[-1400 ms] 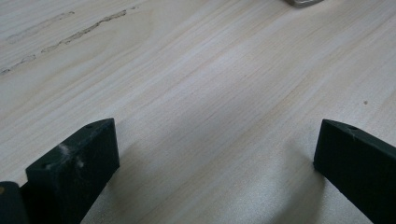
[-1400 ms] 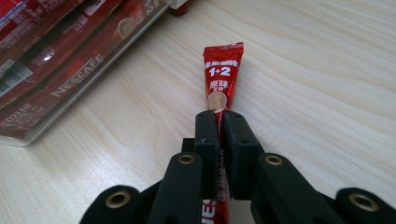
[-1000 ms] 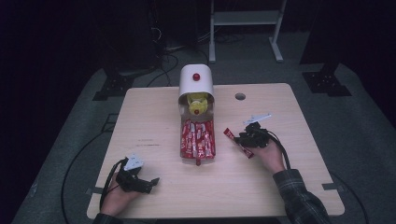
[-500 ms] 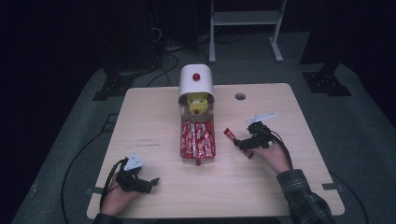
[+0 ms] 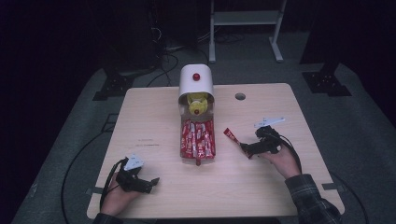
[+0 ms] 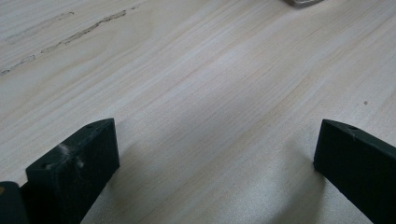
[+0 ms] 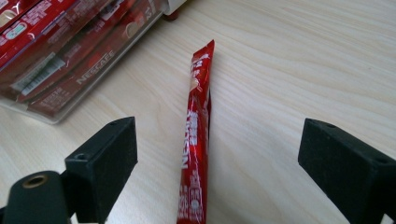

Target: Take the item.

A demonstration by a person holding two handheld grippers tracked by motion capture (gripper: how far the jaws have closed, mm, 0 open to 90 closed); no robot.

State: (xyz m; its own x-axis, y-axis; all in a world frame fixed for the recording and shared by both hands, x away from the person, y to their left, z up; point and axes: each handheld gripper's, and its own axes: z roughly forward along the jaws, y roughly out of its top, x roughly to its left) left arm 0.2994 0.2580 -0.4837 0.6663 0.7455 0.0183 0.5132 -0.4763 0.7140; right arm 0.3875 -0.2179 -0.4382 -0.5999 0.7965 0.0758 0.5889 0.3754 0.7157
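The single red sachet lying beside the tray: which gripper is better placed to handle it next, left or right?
Right. The right gripper is open, with the red sachet lying on the table between its jaws. The left gripper rests open at the near left corner, far from it.

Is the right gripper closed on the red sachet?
No, the right gripper stands open, and the sachet lies flat on the table between its jaws.

Dim surroundings, soft shadows, slight blur

Red sachet (image 7: 195, 154) cropped at bottom edge
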